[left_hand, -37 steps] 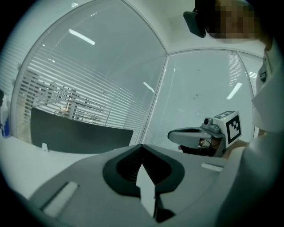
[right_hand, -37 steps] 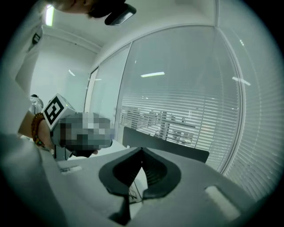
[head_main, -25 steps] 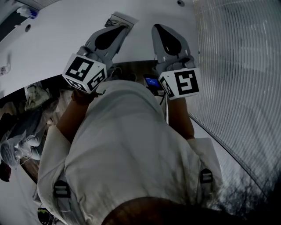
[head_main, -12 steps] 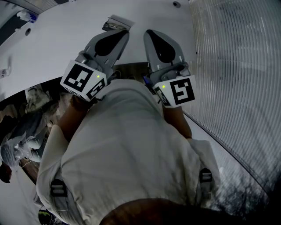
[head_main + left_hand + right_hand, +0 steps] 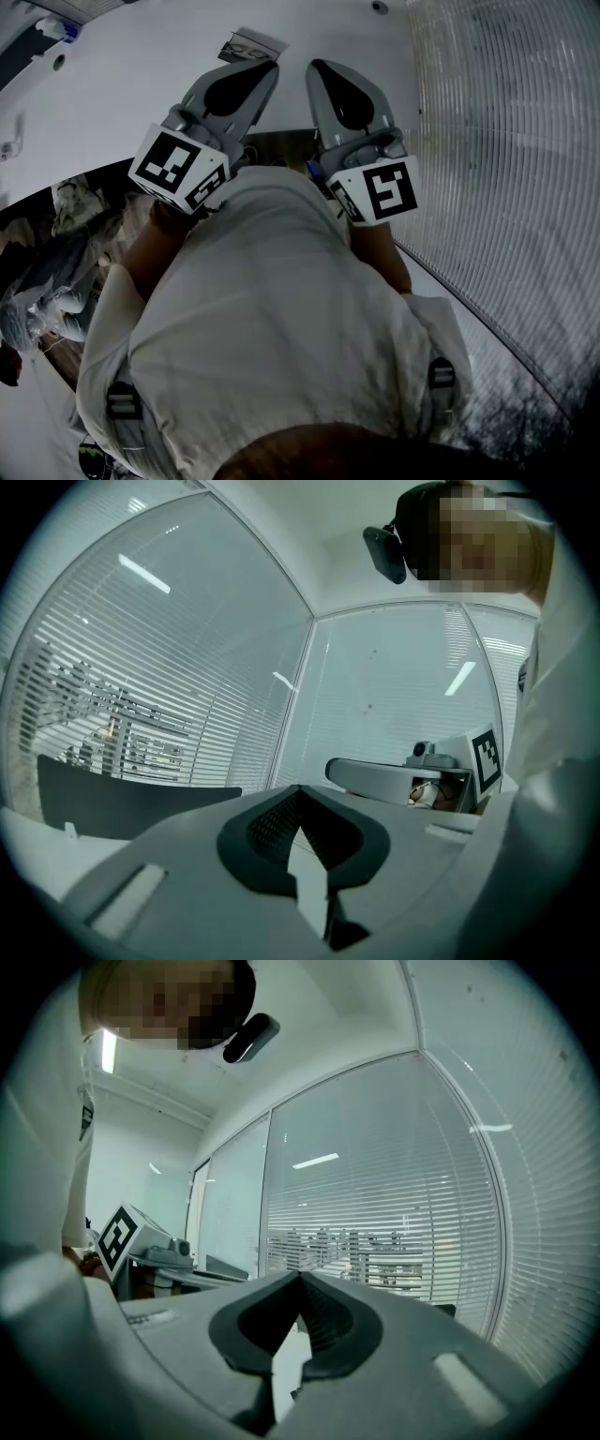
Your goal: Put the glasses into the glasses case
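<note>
- Left gripper (image 5: 300, 789) is held level in front of the person's white shirt (image 5: 281, 309), jaws closed tip to tip, nothing between them.
- Right gripper (image 5: 300, 1277) sits alongside, likewise closed and empty.
- Glasses and glasses case appear in no view.

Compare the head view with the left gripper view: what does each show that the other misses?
Only the head view: the marker cube on the left gripper, and clutter at the picture's left edge. Only the left gripper view: that gripper's jaws seen along their length, together at the tips with nothing between them, and a dark panel below the blinds. Both: the right gripper, the blinds, the person's white shirt. Neither shows glasses or a case.
</note>
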The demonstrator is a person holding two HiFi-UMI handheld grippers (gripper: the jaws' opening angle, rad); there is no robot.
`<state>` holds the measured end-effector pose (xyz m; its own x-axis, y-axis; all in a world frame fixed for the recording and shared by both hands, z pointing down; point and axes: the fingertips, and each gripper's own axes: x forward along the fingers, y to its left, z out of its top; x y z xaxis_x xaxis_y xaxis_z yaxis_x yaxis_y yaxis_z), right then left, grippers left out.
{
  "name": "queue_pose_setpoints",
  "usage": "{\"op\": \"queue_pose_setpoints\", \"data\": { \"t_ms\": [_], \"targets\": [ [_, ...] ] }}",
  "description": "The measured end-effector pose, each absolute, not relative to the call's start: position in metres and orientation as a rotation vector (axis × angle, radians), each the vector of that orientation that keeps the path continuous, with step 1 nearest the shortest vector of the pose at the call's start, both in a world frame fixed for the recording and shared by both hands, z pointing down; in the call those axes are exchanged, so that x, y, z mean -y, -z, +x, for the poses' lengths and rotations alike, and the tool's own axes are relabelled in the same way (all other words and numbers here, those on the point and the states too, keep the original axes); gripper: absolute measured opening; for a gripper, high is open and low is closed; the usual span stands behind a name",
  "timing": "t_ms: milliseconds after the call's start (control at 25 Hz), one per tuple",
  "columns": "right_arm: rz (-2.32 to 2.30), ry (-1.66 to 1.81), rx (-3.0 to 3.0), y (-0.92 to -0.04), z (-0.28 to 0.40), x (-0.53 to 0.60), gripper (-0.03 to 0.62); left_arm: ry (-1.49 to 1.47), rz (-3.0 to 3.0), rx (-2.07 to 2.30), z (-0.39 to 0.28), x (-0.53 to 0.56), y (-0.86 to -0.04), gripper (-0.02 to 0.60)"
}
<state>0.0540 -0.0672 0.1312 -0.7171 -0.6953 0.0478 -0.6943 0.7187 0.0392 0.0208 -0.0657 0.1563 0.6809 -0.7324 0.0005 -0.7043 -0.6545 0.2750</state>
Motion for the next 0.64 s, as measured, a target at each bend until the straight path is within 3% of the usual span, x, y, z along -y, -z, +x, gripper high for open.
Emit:
{"op": "queue_pose_setpoints", "data": {
  "t_ms": [640],
  "targets": [
    [1.123,0.026,2.850,-0.1404,0.0466,0.0678,0.000,0.143,2.630,1.151,0.0178,0.0675,-0.1641,0.000]
  ]
}}
